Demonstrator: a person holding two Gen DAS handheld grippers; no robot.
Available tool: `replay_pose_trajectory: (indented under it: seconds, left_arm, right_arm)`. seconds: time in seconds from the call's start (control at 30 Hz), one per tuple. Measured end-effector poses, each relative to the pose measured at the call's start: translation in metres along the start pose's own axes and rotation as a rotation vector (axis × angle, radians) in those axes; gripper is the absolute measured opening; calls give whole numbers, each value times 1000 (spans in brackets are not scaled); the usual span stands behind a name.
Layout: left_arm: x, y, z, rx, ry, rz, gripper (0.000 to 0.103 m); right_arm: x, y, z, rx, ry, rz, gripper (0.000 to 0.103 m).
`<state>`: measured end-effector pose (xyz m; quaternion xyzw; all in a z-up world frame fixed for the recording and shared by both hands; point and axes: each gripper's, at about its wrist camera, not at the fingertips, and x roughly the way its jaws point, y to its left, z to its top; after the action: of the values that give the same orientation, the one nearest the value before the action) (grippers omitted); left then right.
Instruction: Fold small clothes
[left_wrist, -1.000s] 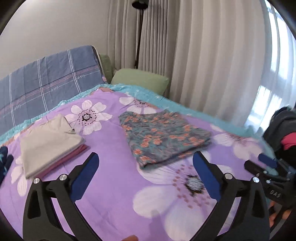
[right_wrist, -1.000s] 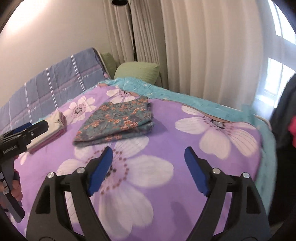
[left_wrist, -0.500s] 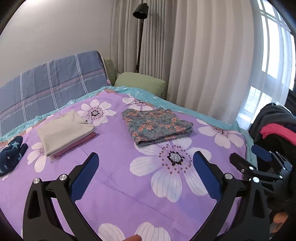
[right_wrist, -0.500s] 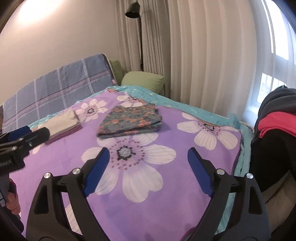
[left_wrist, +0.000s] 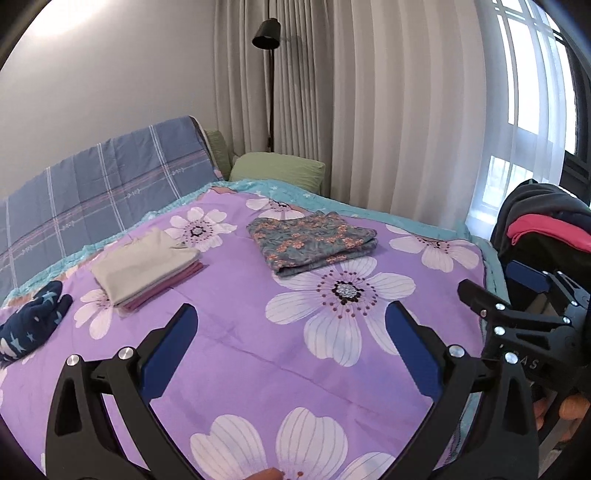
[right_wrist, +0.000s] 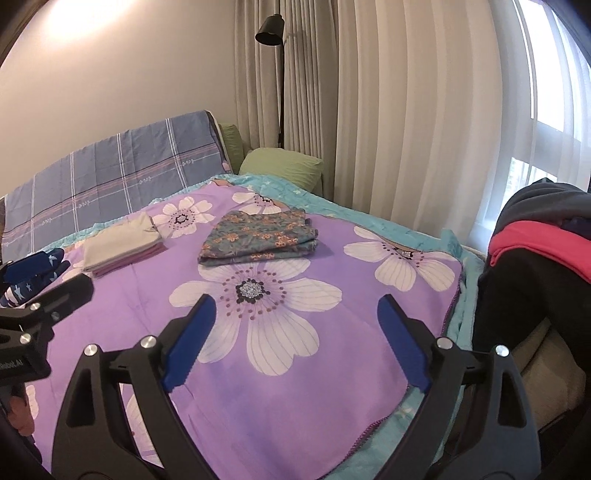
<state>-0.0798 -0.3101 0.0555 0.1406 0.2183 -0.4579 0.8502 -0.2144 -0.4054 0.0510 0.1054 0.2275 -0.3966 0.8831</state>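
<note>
Far left on the bedspread (left_wrist: 240, 332) a dark blue starred garment (left_wrist: 31, 326) lies bunched and looks unfolded; right of it a folded stack, beige on top of pink (left_wrist: 146, 266), then the folded teal floral garment (left_wrist: 314, 242) further right and toward the far side, all well apart from both grippers. Left gripper (left_wrist: 290, 345) hovers over the near bedspread, fingers spread, nothing between them. Right gripper (right_wrist: 295, 339) the same, jaws have just been opening wider, nothing between them. Judgement: floral piece looks finished and set down, both hands free, so this is the gap between garments. Next move probably calls for fetching an unfolded piece, either the starred one at left or something from the dark and pink clothes pile (right_wrist: 535, 258) at the right edge off the bed, then spreading it flat on the open near area. Views: the left wrist view shows the starred garment whole, and the right gripper from the side; the right wrist view shows more of the pile and the bed's right edge, with the starred piece partly hidden behind the left gripper's finger
</note>
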Motion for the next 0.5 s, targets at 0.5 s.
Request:
replay_pose_trajectory:
  seconds: [0.5]
  left_arm:
    - [-19,-1,-14,33,-38,22,102]
  right_arm:
    - [-4,9,-1,-28,-5,10,91]
